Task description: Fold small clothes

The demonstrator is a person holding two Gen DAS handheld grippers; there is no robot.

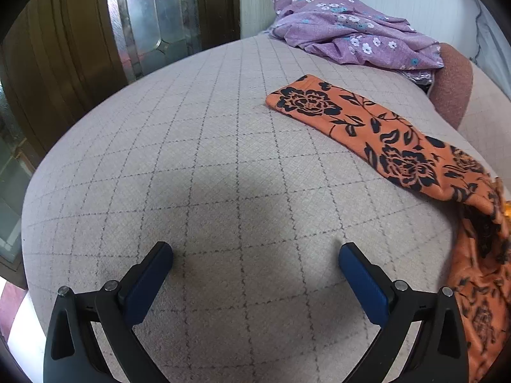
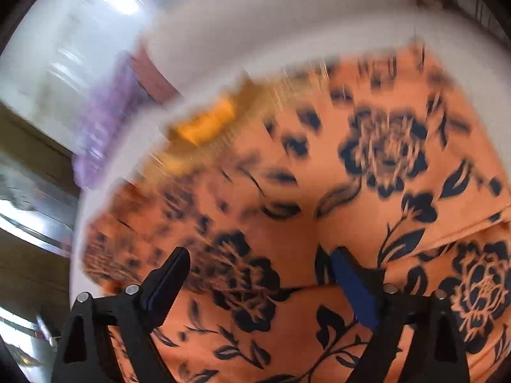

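An orange garment with a black flower print (image 1: 383,140) lies on the grey checked bed cover (image 1: 207,159), stretching from mid-right to the lower right edge. My left gripper (image 1: 255,258) is open and empty above bare cover, to the left of the garment. In the right wrist view the same orange garment (image 2: 351,191) fills most of the blurred frame. My right gripper (image 2: 258,261) is open just above it, with cloth between and below the fingers. A fold edge runs across the garment near the right finger.
A crumpled purple flowered cloth (image 1: 351,28) lies at the far end of the bed, with a pink cushion (image 1: 453,79) beside it. A wooden door with glass panels (image 1: 143,22) stands to the left. The bed edge curves away on the left.
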